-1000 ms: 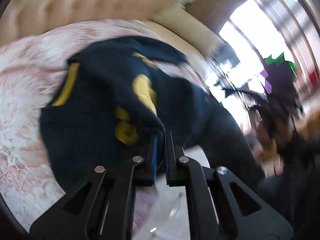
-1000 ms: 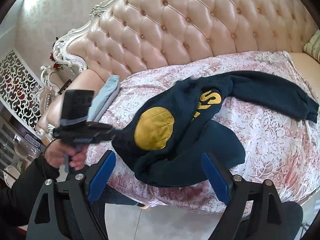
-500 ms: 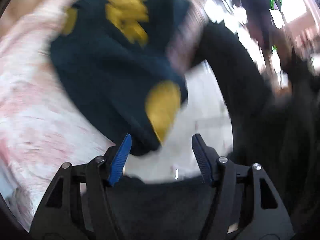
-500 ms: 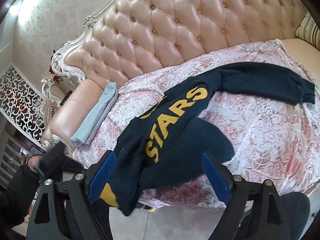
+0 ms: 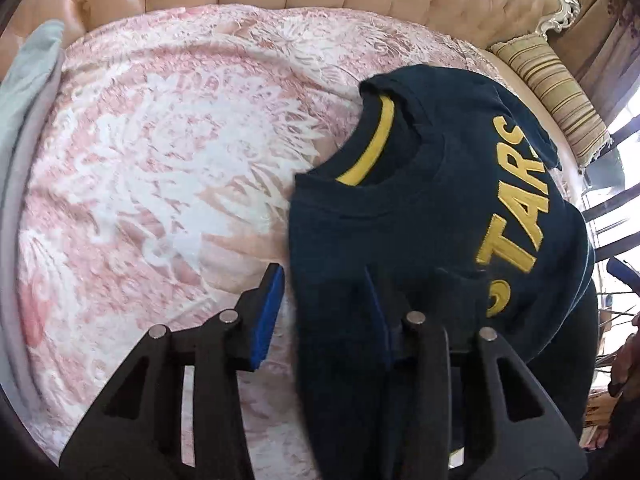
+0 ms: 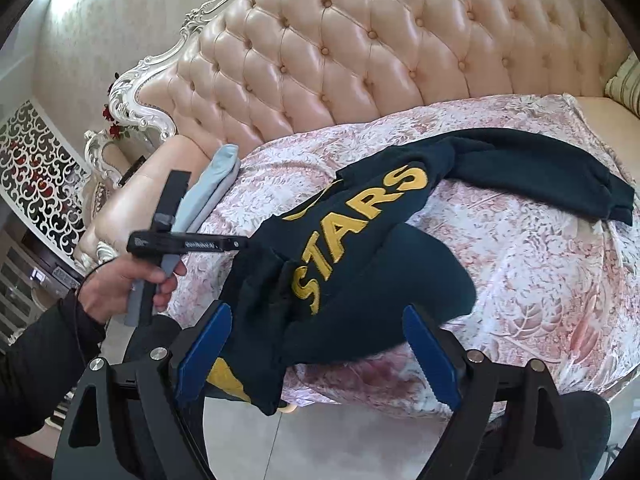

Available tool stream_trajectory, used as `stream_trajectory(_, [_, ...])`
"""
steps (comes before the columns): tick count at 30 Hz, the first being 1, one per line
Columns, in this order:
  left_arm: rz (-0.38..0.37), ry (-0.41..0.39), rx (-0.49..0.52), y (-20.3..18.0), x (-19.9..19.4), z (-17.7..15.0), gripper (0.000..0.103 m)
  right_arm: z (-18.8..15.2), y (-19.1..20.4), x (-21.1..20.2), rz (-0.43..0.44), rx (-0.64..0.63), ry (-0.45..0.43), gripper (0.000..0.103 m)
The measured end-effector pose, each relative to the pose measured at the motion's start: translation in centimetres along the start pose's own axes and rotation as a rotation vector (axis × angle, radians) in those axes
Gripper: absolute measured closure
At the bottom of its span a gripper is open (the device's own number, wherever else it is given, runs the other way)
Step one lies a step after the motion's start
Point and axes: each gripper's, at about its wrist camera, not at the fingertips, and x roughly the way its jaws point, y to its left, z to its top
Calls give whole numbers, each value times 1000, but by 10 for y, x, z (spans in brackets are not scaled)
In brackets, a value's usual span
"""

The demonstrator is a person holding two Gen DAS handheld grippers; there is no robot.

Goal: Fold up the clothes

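Left wrist view: the left gripper (image 5: 326, 312) is closing its jaws with the shoulder edge of the navy sweatshirt (image 5: 432, 200) between them — the blue pads (image 5: 268, 312) do not yet press the cloth. The sweatshirt, lettered STARS in yellow, lies on the pink floral bedspread (image 5: 160, 160), its hem hanging over the bed's edge.

Right wrist view: the right gripper (image 6: 316, 352) hovers with jaws spread wide, gripping nothing — the sweatshirt (image 6: 360, 248) lies beyond it, one sleeve (image 6: 540, 168) stretched toward the tufted headboard (image 6: 360, 40). A folded light-blue garment (image 6: 212, 188) rests at the bedspread's far edge.
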Motion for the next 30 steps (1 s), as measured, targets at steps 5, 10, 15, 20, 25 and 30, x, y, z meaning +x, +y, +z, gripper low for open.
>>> stream_trajectory(5, [-10,-5,27,-17,-10,6,96,-1,-3,5,15,18,1,14])
stream_trajectory(10, [-57,-123,201,-62,-64,-9,96,10,6,1,-22,-102,-27,14])
stream_trajectory(15, [-176,-154,245,-89,-74,-34,96,46,17,16,-140,-407,-52,14])
stream_trajectory(20, [-250,-45,287,-117,-36,-58,97,84,-12,40,-80,-350,-14,14])
stream_trajectory(25, [-292,-46,230,-114,-26,-67,97,97,-30,60,-78,-320,40,0])
stream_trajectory(30, [-300,-68,199,-109,-29,-66,97,109,-39,83,78,-205,104,0])
